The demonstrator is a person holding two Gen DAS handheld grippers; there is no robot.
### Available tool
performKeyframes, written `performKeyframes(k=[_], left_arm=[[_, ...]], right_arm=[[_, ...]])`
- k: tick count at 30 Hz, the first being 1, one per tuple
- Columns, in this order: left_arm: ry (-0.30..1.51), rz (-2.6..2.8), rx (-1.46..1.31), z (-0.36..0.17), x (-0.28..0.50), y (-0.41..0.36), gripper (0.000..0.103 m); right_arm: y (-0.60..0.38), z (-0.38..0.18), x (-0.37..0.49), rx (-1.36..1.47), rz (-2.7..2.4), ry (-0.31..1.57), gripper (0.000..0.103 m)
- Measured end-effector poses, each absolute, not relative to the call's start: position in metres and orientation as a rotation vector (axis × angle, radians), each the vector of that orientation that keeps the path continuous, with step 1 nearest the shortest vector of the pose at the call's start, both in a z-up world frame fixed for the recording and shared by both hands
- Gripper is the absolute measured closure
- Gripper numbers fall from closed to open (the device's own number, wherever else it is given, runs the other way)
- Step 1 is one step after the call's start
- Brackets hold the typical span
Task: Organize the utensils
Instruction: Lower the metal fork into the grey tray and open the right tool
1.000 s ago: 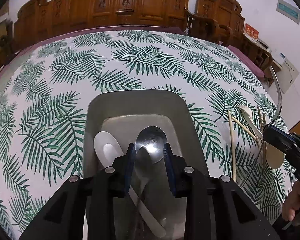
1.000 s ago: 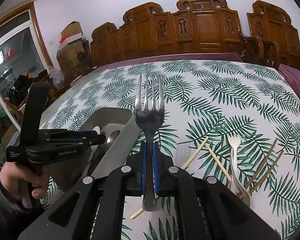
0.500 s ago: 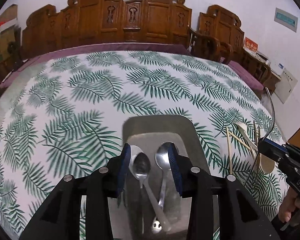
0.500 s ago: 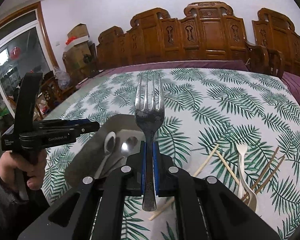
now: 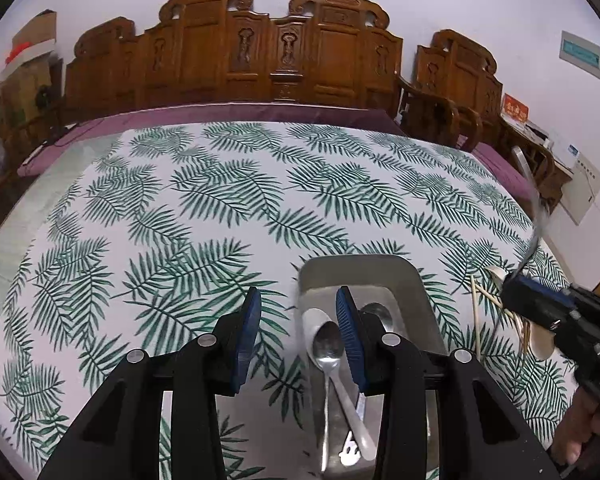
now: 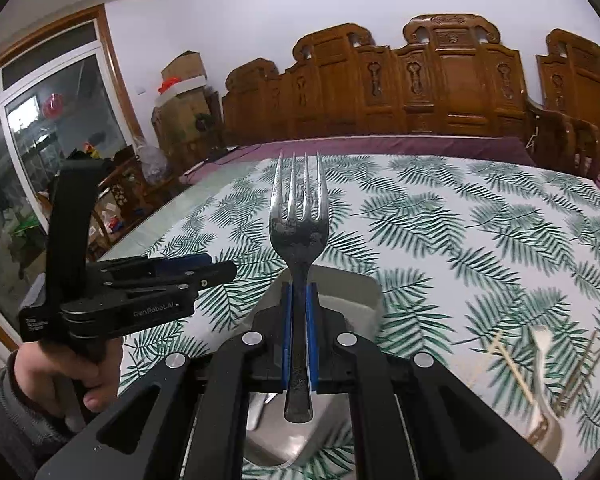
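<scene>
A grey tray [image 5: 360,272] on the leaf-print cloth holds a white spoon [image 5: 311,322] and two metal spoons [image 5: 328,348]. My left gripper [image 5: 298,308] hangs above the tray's left edge, open, with nothing between its blue pads. My right gripper [image 6: 299,288] is shut on the neck of a metal fork [image 6: 299,216], tines pointing up and away, just over the near end of the tray [image 6: 352,292]. In the left wrist view, the right gripper [image 5: 518,280] comes in from the right with the fork [image 5: 534,220] blurred. The left gripper [image 6: 224,270] shows at the left of the right wrist view.
To the right of the tray lie pale chopsticks [image 6: 500,356], a white plastic utensil [image 6: 540,344] and brown chopsticks [image 6: 580,364]. Carved wooden chairs [image 5: 284,52] line the far side of the table. A person's hand [image 6: 72,376] grips the left handle.
My left gripper let go of the metal spoon, which now lies in the tray, then opened wider and drew up and to the left. My right gripper carried the fork left, over the tray.
</scene>
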State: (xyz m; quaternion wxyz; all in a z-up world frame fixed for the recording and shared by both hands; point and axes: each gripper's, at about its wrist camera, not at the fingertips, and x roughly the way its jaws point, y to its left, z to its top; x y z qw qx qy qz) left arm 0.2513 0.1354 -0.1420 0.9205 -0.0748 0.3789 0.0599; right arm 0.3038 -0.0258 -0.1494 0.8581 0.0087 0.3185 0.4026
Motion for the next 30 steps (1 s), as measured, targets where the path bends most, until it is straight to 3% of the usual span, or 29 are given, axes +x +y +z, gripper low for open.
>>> performKeyframes(k=[11, 30], left_arm=[[0.775, 0.138, -0.160, -0.142, 0.250, 0.142, 0.066], [0.783, 0.145, -0.141, -0.144, 0.250, 0.140, 0.066]], right_arm=[[0.010, -0.199, 0.300, -0.084, 0.831, 0.781, 0.095], [0.025, -0.229, 0.295, -0.177, 0.810, 0.839, 0.094]])
